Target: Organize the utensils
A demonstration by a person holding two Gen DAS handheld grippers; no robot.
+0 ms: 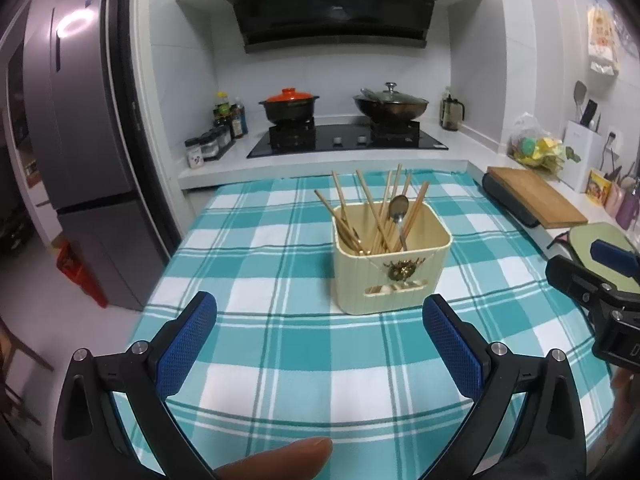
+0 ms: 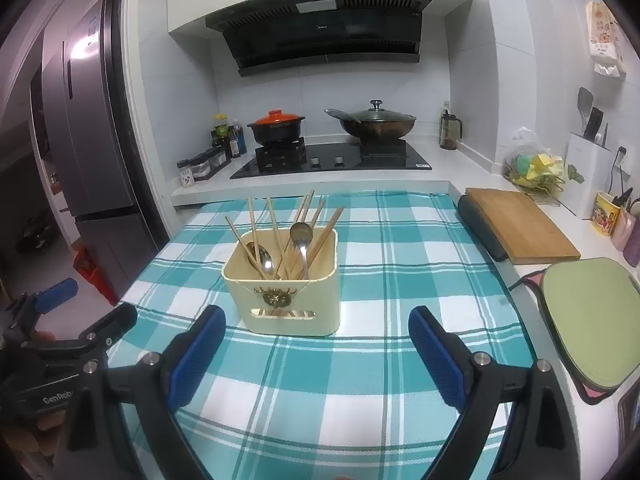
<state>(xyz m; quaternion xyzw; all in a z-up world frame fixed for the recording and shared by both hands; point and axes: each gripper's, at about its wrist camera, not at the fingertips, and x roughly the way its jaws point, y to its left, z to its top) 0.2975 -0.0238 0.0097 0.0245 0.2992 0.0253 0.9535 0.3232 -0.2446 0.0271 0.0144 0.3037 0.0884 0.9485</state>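
Utensils [image 2: 280, 240] in cream holder [image 2: 288, 300], both grippers' fingers [image 2: 434, 354] spread empty, "GenRob" lettering on left gripper [image 1: 320, 336].

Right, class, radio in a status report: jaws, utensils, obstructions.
Left gripper and right gripper open, empty. Chopsticks and spoons standing in cream holder. Checked cloth bare around it.

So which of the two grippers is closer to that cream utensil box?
Right, though only slightly. The right gripper sits just short of the cream utensil box, the box ahead-left. The left gripper is farther back, the box ahead-right.
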